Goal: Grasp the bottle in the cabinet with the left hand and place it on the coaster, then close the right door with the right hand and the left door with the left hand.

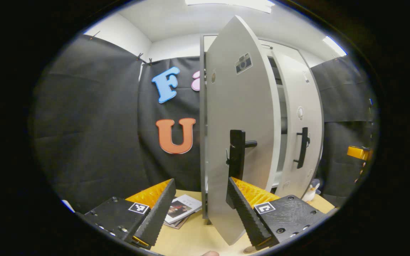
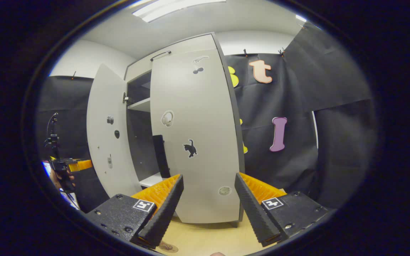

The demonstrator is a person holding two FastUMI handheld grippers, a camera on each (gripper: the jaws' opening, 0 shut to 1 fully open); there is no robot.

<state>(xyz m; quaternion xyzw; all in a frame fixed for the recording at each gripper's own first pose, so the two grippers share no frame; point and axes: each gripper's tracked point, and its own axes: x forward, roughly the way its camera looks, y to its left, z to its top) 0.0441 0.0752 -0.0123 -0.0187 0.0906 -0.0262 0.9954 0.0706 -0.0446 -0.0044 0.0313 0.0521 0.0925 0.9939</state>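
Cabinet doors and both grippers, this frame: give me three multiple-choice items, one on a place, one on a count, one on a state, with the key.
1. Where do the booklets lie in the left gripper view?
A. on the table left of the cabinet
B. on a cabinet shelf
C. between the left gripper's fingers

2. How many dark handles show on the cabinet doors in the left gripper view?
A. none
B. two
C. four

3. How does the right gripper stand?
A. shut on a door handle
B. shut on a bottle
C. open, holding nothing

Key:
1 A: the booklets lie flat on the table, left of the cabinet.
2 B: the left door and the right door each carry one.
3 C: the right gripper has its fingers spread, with the door front between them farther off.
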